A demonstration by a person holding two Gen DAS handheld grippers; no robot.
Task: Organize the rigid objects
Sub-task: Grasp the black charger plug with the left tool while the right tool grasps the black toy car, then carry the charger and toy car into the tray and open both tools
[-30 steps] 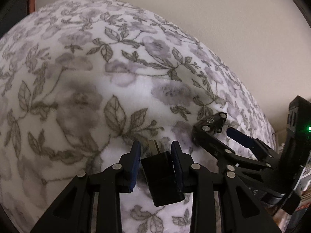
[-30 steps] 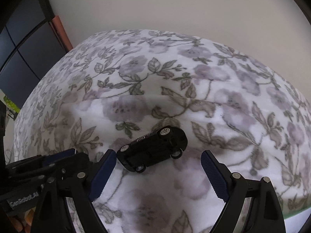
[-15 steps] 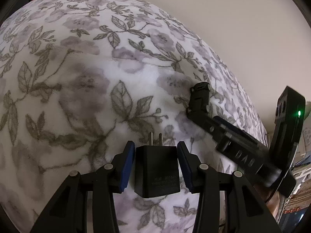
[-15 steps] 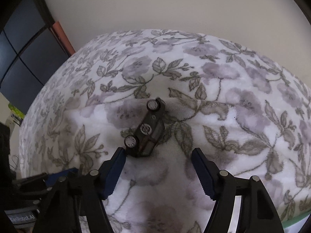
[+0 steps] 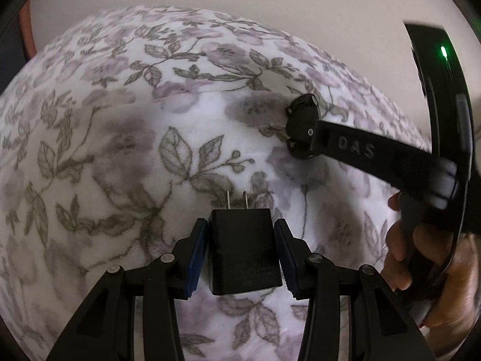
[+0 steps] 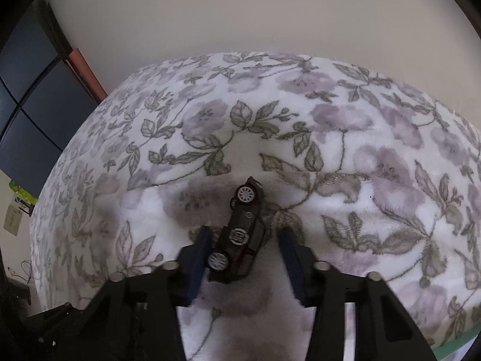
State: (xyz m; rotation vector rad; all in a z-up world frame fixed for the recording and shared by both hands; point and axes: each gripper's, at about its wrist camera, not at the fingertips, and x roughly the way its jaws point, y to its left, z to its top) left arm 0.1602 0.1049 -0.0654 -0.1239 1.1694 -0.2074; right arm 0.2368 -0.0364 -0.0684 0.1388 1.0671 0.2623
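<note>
While toy car lies tipped | right gripper closing, right-side gap

A black toy car lies on its side on a floral blanket, between the blue pads of the right gripper, whose jaws have just been closing; a gap remains on the right.

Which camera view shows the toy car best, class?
The right wrist view: the toy car lies on its side between the right gripper, wheels facing the camera. The left wrist view shows only a dark part of it at that gripper's tips.
</note>
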